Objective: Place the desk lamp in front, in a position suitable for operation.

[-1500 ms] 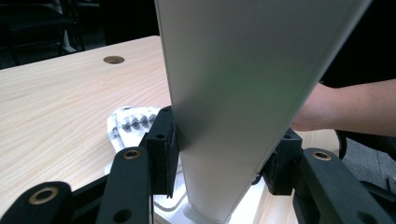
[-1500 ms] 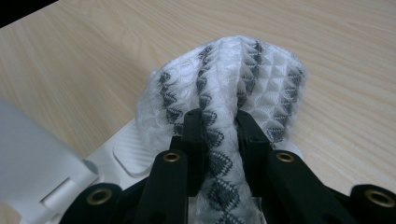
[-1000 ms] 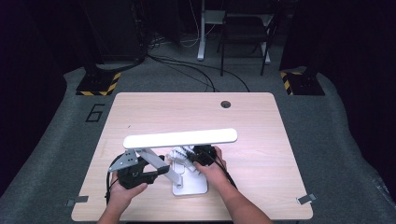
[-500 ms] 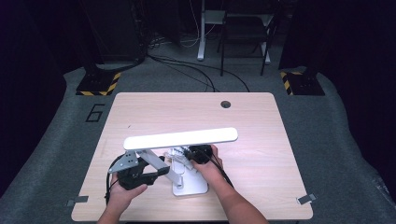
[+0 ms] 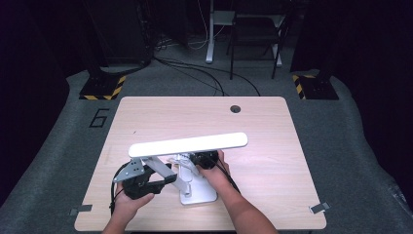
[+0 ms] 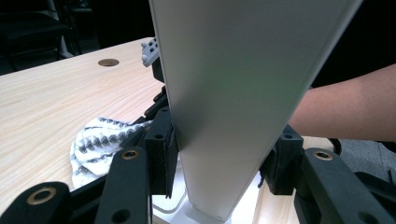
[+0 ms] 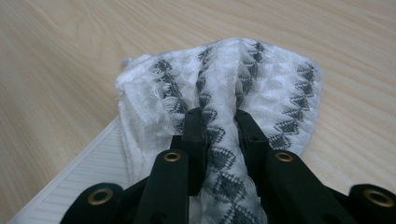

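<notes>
A white desk lamp stands at the table's front middle, its long bar head [image 5: 187, 145] lying level above its flat base [image 5: 200, 197]. My left gripper [image 5: 168, 178] comes in from the left. In the left gripper view it [image 6: 223, 149] is shut on the lamp's flat silver arm [image 6: 233, 70], one pad on each side. My right gripper [image 5: 197, 160] sits under the bar head, just behind the lamp post. It [image 7: 219, 119] is shut on a white cloth with dark zigzag stripes [image 7: 224, 74], which is bunched on the wood beside the ribbed base [image 7: 65, 186].
The wooden table [image 5: 277, 180] has a round cable hole [image 5: 235, 108] near its far edge. Both forearms enter from the front edge. Beyond the table are grey floor, cables, dark stands with yellow-black feet, and a painted number.
My right gripper with the cloth has crept slightly left and away, closer in under the bar head. The left gripper keeps its hold on the lamp arm.
</notes>
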